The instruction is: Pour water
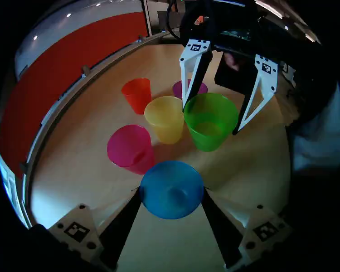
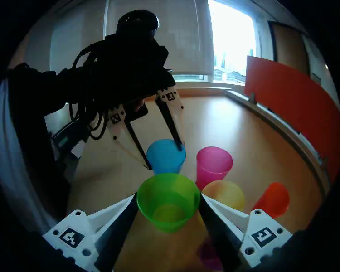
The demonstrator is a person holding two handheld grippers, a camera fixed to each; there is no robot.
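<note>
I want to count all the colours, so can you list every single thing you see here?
blue cup: 1, blue, on the table, gripped by the left gripper
green cup: 1, green, gripped by the right gripper
yellow cup: 1, yellow, middle of the group, beside the green cup
pink cup: 1, pink, next to the yellow cup
orange cup: 1, orange-red, nearest the red panel
purple cup: 1, purple, behind the green cup
table: 1, light wood
red panel: 1, red, along the table's edge
window: 1, bright, far wall
left gripper: 1, white and black
right gripper: 1, white and black
</note>
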